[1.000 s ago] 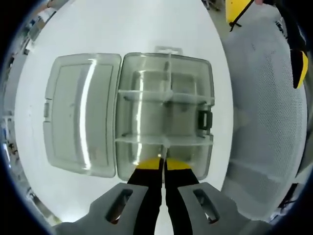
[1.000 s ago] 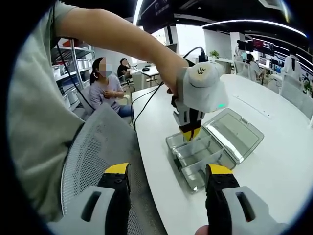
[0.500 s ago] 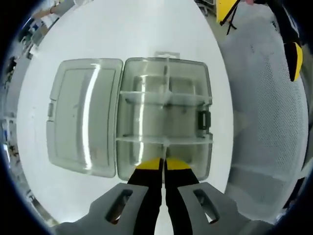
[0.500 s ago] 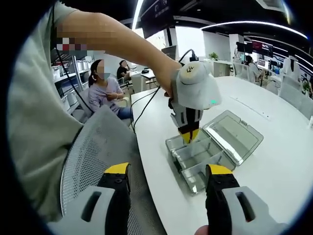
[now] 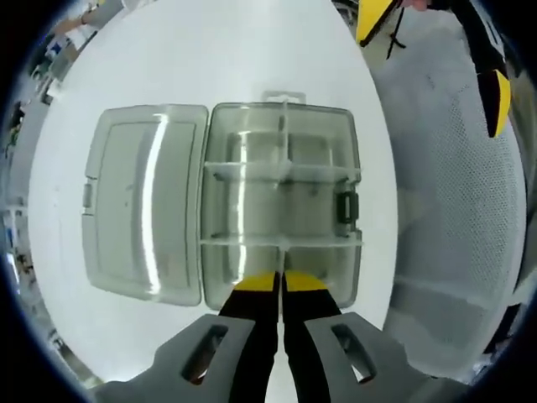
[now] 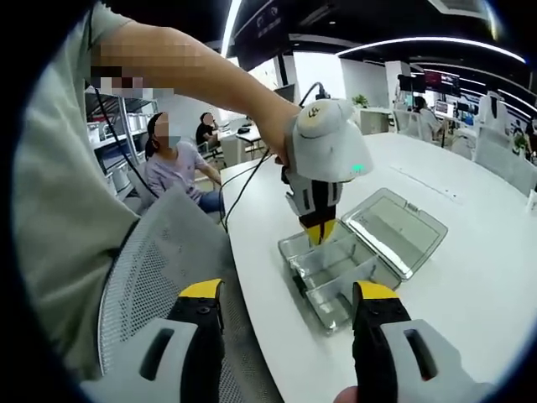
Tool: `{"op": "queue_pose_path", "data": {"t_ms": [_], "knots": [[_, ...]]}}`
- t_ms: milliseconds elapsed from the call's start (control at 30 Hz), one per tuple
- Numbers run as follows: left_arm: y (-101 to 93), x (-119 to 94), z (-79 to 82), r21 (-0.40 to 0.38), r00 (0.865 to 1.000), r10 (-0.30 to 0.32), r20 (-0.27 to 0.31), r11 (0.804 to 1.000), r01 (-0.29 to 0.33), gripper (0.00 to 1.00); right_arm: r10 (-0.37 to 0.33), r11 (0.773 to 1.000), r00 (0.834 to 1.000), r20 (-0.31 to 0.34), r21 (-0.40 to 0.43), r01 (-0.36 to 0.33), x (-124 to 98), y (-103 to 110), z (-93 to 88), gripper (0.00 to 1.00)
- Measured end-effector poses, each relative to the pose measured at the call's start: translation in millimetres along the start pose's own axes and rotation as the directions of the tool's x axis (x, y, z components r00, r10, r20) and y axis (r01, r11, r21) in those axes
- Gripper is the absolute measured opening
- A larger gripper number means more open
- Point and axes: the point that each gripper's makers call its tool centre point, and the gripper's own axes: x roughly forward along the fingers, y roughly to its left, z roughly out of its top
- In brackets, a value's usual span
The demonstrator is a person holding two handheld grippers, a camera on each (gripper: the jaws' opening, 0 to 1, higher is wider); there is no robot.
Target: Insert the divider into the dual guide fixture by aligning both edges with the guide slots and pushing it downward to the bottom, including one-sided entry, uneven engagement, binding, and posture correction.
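Colours from my rig

My yellow-tipped black left claw (image 5: 279, 281) over a clear grey box (image 5: 281, 201); white bench (image 5: 218, 59), pale grey mesh chair (image 5: 453, 210) beside it.

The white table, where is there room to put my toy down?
The white table is bare past the open lid of the clear organizer box, on the far side. It is crowded at the near edge: the box sits beside the mesh chair, with the left gripper closed just above it.
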Motion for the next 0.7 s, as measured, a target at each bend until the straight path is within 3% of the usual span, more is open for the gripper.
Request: {"op": "queue_pose_path", "data": {"t_ms": [33,700], "knots": [[-3.6,-1.0,-0.1,-0.014,1.0,-0.021,-0.007,1.0,0.021,0.0,0.0,1.0,1.0,0.001,0.001,0.0,-0.2,-0.5,0.0,0.58],[-1.3,-4.9,-0.6,-0.002,1.0,0.002,-0.025,1.0,-0.002,0.0,-0.009,1.0,1.0,0.005,-0.002,0.009,-4.6,0.0,1.3,0.58]]}}
